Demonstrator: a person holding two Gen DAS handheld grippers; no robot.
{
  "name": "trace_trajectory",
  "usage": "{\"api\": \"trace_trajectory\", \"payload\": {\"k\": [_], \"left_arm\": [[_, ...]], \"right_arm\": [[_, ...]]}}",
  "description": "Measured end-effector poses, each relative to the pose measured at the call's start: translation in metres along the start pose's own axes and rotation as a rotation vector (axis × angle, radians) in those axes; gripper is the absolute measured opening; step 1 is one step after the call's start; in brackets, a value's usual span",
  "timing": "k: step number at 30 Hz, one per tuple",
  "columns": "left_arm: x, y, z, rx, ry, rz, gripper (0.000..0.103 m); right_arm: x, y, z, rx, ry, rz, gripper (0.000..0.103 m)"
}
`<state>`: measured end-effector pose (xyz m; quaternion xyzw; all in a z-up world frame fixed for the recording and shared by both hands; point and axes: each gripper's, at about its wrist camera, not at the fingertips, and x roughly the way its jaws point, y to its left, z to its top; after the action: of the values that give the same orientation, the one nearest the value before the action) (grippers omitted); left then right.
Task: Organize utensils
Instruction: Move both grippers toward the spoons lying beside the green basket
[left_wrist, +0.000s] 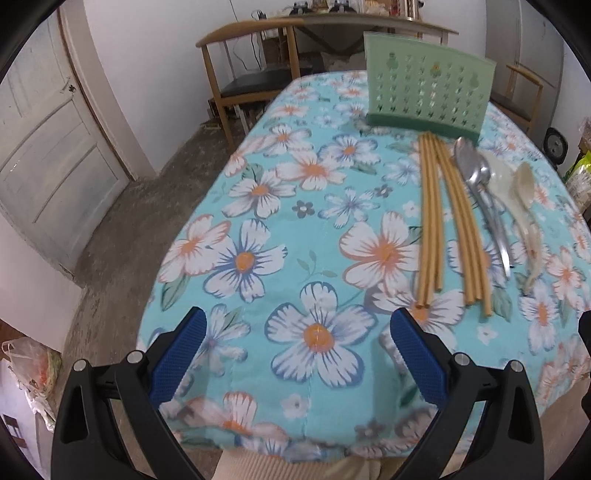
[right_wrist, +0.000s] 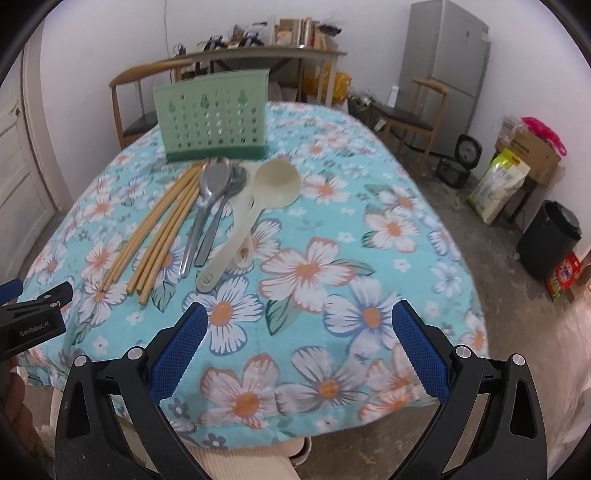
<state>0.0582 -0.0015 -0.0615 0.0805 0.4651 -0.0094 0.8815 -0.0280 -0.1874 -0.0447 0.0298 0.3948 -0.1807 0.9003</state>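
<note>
A green perforated utensil holder (left_wrist: 428, 96) (right_wrist: 214, 118) stands upright at the far side of the floral tablecloth (left_wrist: 295, 221) (right_wrist: 332, 240). In front of it lie several bamboo chopsticks (left_wrist: 443, 221) (right_wrist: 162, 225), metal spoons (left_wrist: 480, 192) (right_wrist: 212, 192) and cream plastic spoons (left_wrist: 524, 206) (right_wrist: 258, 199). My left gripper (left_wrist: 297, 328) hovers open over the near table edge, left of the chopstick ends. My right gripper (right_wrist: 300, 325) is open too, over the near edge, right of the utensils. The left gripper (right_wrist: 22, 299) also shows at the left border of the right wrist view.
Wooden chairs (left_wrist: 243, 74) (right_wrist: 417, 114) stand around the table, a cluttered shelf (right_wrist: 266, 44) behind it. A door (left_wrist: 48, 155) is at left. A fridge (right_wrist: 454, 70), boxes, a bag and a black bin (right_wrist: 550, 240) sit on the floor at right.
</note>
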Motion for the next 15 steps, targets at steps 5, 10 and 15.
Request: {"api": "trace_trajectory", "payload": {"k": [5,10,15], "left_arm": [[0.031,-0.006,0.01,0.05,0.029,-0.003,0.098],[0.043,-0.004,0.016,0.054,0.025,-0.048,0.098],[0.047,0.007,0.014,0.046,0.034,-0.139,0.098]], "right_arm": [[0.03,0.008,0.005,-0.012,0.045,0.011,0.095],[0.063,0.013,0.008,-0.033,0.139,0.046,0.095],[0.065,0.011,0.001,-0.053,0.121,0.08,0.095]]}}
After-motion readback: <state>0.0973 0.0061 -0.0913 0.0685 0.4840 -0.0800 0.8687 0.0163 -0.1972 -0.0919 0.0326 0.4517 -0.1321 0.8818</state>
